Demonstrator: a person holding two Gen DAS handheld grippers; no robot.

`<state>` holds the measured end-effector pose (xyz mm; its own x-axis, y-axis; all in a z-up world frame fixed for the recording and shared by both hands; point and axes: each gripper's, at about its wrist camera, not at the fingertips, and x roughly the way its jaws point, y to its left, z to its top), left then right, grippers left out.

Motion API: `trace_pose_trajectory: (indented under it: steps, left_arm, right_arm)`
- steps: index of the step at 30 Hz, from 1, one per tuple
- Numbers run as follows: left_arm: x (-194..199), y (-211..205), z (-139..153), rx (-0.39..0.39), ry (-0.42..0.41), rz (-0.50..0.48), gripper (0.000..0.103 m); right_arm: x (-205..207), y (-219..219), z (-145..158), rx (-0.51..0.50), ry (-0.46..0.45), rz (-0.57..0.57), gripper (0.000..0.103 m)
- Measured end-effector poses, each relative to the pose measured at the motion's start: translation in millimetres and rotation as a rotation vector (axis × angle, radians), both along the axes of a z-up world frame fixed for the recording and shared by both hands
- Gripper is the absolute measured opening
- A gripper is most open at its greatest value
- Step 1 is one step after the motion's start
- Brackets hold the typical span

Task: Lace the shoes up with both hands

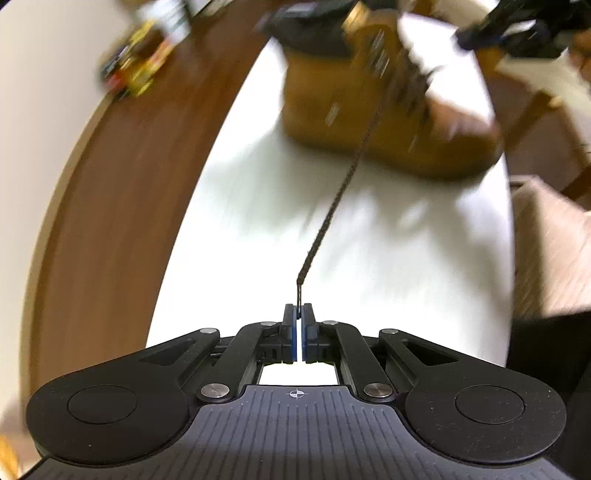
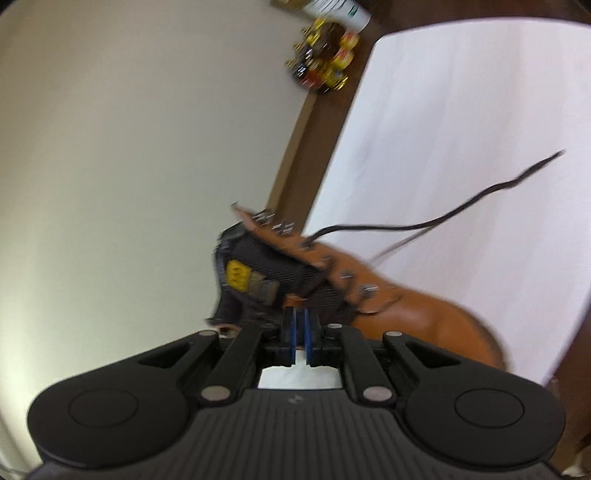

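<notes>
A tan ankle boot (image 1: 373,107) stands on a white sheet (image 1: 258,229) that covers part of a brown wooden worktop (image 1: 122,177). In the left wrist view the left gripper (image 1: 299,314) has its fingers clenched on the stiff tip of a dark braided lace (image 1: 332,206). The lace runs taut from the fingers up to the eyelets at the front of the boot, which sits well apart from them, toward the far edge of the sheet. The right gripper (image 1: 513,29) shows as a blurred black shape beyond the boot, near the top right corner of that view.

In the right wrist view the right gripper (image 2: 300,321) hovers just above the boot's dark tongue (image 2: 273,269), its blue-padded fingers a narrow gap apart with nothing between them. A loose lace end (image 2: 461,210) trails from a metal eyelet out across the sheet.

A plain pale wall (image 2: 129,147) rises behind the far edge of the worktop. A cluster of small bottles and jars (image 2: 325,62) with yellow and red labels stands at that edge. A yellow tag (image 2: 238,275) sits on the tongue; its dark marks are too blurred to read.
</notes>
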<state>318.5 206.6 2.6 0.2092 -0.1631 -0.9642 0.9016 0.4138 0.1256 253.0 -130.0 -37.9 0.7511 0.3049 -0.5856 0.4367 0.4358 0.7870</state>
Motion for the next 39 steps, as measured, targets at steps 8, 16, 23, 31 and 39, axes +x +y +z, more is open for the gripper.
trace_pose_trajectory:
  steps: [8,16,23,31,39]
  left_arm:
    - [-36,16,-23,0.034,0.016,0.059,0.002]
    - [-38,3,-43,-0.024,0.116,0.078,0.01]
    - [-45,3,-38,-0.094,0.118,0.058,0.012]
    - [-45,-8,-28,-0.164,0.099,0.021,0.012]
    - [-41,-57,1,-0.332,-0.014,-0.051,0.024]
  right_arm:
    - [1,-4,-13,0.005,0.056,0.067,0.007]
    - [-16,26,7,-0.027,0.047,0.048,0.009]
    - [-33,58,28,-0.07,0.07,0.054,0.009]
    - [-41,76,50,-0.123,0.065,0.049,0.009]
    - [-44,62,62,-0.22,0.092,0.064,0.014]
